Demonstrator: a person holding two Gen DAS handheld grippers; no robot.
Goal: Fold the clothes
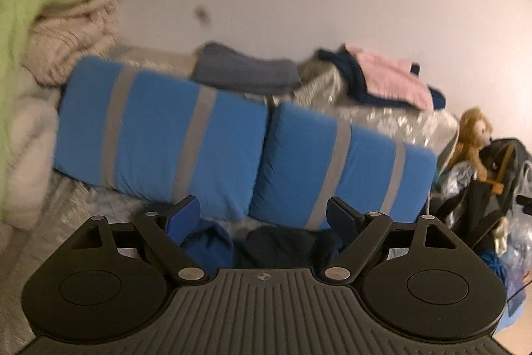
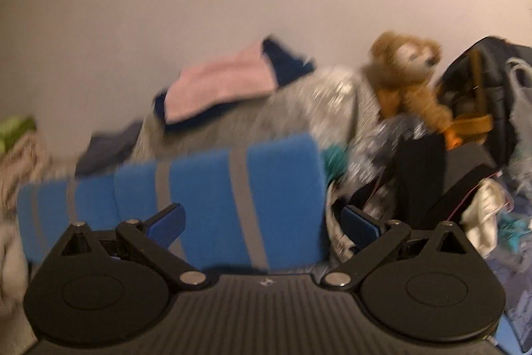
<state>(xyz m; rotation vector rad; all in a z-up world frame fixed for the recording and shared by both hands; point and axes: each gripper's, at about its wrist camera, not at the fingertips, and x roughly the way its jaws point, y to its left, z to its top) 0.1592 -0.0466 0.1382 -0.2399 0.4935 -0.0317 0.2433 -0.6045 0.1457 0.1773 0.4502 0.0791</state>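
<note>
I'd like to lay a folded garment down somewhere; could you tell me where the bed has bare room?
Bare bedspread shows behind the blue striped pillows, between the grey folded garment and the pink and navy pile. Left is crowded with blankets; right with the teddy bear and bags. Dark clothes fill the near strip.

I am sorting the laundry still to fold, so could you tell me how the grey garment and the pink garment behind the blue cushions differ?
The grey garment is one plain dark piece, while the pink garment is pale and lies on navy cloth. The grey garment sits left, the pink garment right, nearer the teddy bear. Both lie loosely on the silvery cover.
</note>
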